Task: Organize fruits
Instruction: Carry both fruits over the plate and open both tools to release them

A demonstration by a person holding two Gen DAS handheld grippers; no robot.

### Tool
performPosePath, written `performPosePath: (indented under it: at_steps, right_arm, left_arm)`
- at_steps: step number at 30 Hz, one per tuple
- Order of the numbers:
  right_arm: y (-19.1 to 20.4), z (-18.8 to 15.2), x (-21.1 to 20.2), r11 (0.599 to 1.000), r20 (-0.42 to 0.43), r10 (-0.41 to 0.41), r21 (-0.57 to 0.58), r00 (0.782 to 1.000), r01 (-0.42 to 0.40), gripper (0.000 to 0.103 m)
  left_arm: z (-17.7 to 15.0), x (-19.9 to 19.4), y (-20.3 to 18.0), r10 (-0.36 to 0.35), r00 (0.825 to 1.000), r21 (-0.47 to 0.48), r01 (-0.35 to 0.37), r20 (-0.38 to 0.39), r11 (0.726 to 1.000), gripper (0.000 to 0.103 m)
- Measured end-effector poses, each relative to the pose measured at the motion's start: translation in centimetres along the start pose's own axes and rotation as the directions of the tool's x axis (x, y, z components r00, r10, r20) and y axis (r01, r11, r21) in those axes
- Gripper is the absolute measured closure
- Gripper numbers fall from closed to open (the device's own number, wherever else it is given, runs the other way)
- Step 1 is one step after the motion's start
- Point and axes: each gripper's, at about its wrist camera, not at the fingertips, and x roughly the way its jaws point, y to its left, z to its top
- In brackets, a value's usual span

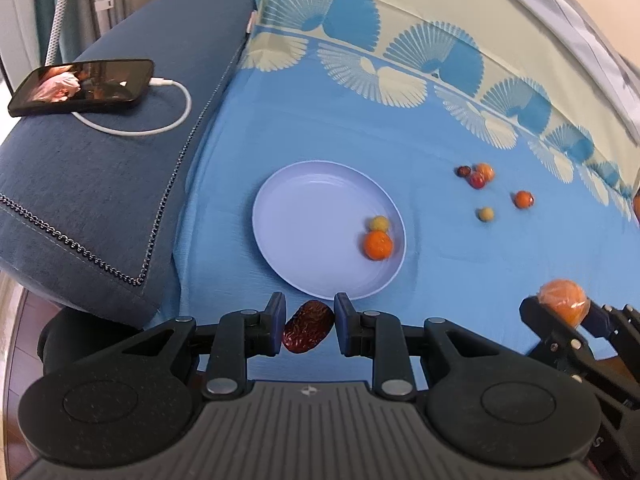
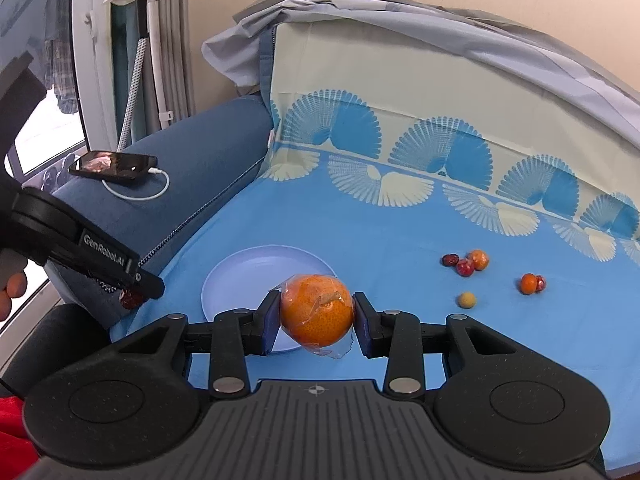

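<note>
On a blue sheet (image 1: 320,128) printed with pale fan shapes, a lavender plate (image 1: 312,216) lies flat, carrying a small orange (image 1: 377,245) and, touching it, a smaller yellowish fruit (image 1: 379,223) near its right rim. The left gripper (image 1: 308,326) holds a wrinkled dark-red date (image 1: 307,327) between its jaws, which stand narrow and clamp the fruit just short of the plate's near edge. The right gripper (image 2: 316,322) grips a plastic-wrapped orange (image 2: 317,311), its jaws pressed on either side of it, in front of the plate in the right wrist view. Loose fruits lie on the sheet well to the right of the plate: a cluster of three, namely a dark date (image 2: 450,259), a red fruit (image 2: 465,268) and an orange one (image 2: 479,259); a second orange fruit (image 2: 528,283) touching a small red one (image 2: 540,283); and a lone yellowish ball (image 2: 467,300). On the dark blue sofa arm (image 1: 100,200) to the left rests a phone (image 1: 82,87), screen lit, with a white cable (image 1: 160,120) plugged in. Grey fabric (image 2: 400,20) drapes over the backrest.
</note>
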Motion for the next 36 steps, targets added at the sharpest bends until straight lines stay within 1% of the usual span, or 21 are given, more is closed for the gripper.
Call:
performPosePath:
  at_steps: [6,10,16,19,23,25,28,32,36]
  right_arm:
    - [0.3,0.0,1.5,1.000,-0.011,0.004,-0.021,1.000,-0.005,0.063]
    - [0.1,0.1,3.4,1.000,-0.046,0.018,-0.001,0.999,-0.018,0.063]
    - [0.4,0.2,6.7,0.999,-0.104,0.054,-0.003,0.993,-0.054,0.063]
    - [0.7,0.2,8.4,0.997,-0.126,0.073,-0.003,0.989,-0.074,0.063]
    - [1.1,0.4,11.0,0.995,-0.160,0.098,0.002,0.982,-0.099,0.063]
    - [1.3,0.5,12.2,0.994,-0.175,0.106,-0.007,0.979,-0.109,0.063]
    - [1.7,0.6,14.0,0.992,-0.202,0.120,-0.012,0.972,-0.125,0.063]
    - [1.9,0.7,16.2,0.990,-0.228,0.136,-0.010,0.964,-0.142,0.063]
    - [2.2,0.3,18.4,0.990,-0.259,0.133,-0.015,0.957,-0.141,0.063]
  left_arm:
    - [0.6,0.8,0.5,0.011,1.000,-0.009,-0.011,-0.005,1.000,0.075]
    - [1.6,1.7,0.7,0.013,1.000,-0.012,-0.013,-0.012,1.000,0.075]
    - [3.1,3.7,0.5,0.049,0.999,0.001,-0.049,-0.012,0.999,0.075]
    - [4.2,5.1,0.3,0.061,0.998,0.014,-0.061,-0.014,0.998,0.075]
    - [5.5,7.1,-0.2,0.080,0.997,0.055,-0.079,-0.013,0.995,0.075]
    - [6.2,8.2,-0.4,0.077,0.997,0.067,-0.076,-0.020,0.995,0.075]
    - [7.2,10.2,-0.2,0.065,0.997,0.058,-0.062,-0.044,0.996,0.075]
    - [8.2,12.7,0.2,0.087,0.994,0.068,-0.083,-0.059,0.994,0.075]
    - [8.7,15.1,0.5,0.121,0.990,0.106,-0.113,-0.071,0.988,0.075]
